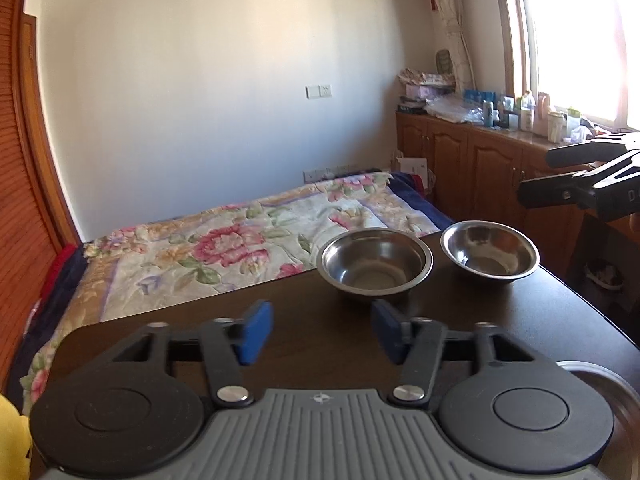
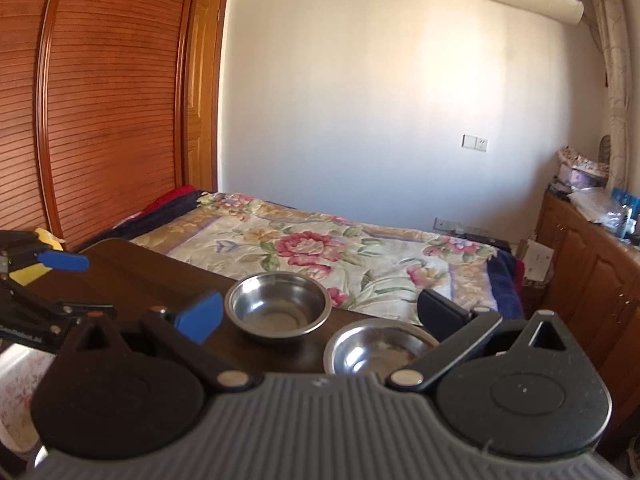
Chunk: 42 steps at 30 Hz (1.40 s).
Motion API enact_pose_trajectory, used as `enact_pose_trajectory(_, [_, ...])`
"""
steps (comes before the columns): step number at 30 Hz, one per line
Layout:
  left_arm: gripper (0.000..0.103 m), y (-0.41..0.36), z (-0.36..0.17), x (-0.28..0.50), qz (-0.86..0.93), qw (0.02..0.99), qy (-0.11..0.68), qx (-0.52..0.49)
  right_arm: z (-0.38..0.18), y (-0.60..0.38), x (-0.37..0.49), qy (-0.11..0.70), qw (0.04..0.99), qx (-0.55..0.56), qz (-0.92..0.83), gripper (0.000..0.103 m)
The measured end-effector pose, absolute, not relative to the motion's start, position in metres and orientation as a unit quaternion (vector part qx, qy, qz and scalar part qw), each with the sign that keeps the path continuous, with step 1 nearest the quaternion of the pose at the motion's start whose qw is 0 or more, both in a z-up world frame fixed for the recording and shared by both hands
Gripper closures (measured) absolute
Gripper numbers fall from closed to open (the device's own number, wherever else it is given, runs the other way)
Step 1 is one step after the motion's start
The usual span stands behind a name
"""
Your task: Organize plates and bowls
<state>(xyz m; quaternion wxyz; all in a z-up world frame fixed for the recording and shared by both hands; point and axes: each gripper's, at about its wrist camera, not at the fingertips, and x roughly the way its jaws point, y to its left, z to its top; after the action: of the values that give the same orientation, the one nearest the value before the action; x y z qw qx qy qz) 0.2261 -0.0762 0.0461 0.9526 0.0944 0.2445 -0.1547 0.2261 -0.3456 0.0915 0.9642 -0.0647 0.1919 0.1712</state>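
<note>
Two steel bowls, left point(image 1: 377, 261) and right point(image 1: 490, 251), sat apart on the dark surface point(image 1: 304, 344); left tongs point(image 1: 321, 334) and right tongs point(image 2: 320, 316) hung released, grasping nothing

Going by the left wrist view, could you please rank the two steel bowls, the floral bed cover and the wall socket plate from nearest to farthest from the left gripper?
From the left gripper:
1. Left steel bowl, straight ahead on the dark table.
2. Right steel bowl, farther right, near the table's far edge.
3. Floral bed cover, beyond the table.
4. Wall socket plate, on the far wall.
</note>
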Motion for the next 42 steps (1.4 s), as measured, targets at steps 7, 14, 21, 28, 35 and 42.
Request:
enact_pose_trajectory(7, [0.095, -0.088, 0.037, 0.263, -0.158, 0.948, 0.261, 0.088, 0.079, -0.341, 0.267, 0.234, 0.953, -0.057, 0.186, 0.016])
enact_pose_trajectory(14, [0.102, -0.094, 0.027, 0.286, -0.152, 0.949, 0.261, 0.088, 0.062, -0.335, 0.294, 0.261, 0.943, -0.062, 0.195, 0.022])
enact_pose_trajectory(21, [0.102, -0.098, 0.016, 0.305, -0.151, 0.946, 0.272, 0.092, 0.051, -0.334, 0.317, 0.282, 0.936, -0.066, 0.198, 0.024])
enact_pose_trajectory(28, [0.101, -0.099, 0.007, 0.324, -0.145, 0.943, 0.288, 0.082, 0.044, -0.333, 0.337, 0.303, 0.929, -0.051, 0.205, 0.032])
enact_pose_trajectory(35, [0.046, -0.1, 0.002, 0.338, -0.149, 0.941, 0.296, 0.07, 0.035, -0.331, 0.353, 0.322, 0.923, -0.044, 0.206, 0.039])
enact_pose_trajectory(42, [0.04, -0.103, -0.003, 0.349, -0.155, 0.939, 0.303, 0.055, 0.03, -0.329, 0.36, 0.338, 0.917, -0.036, 0.211, 0.044])
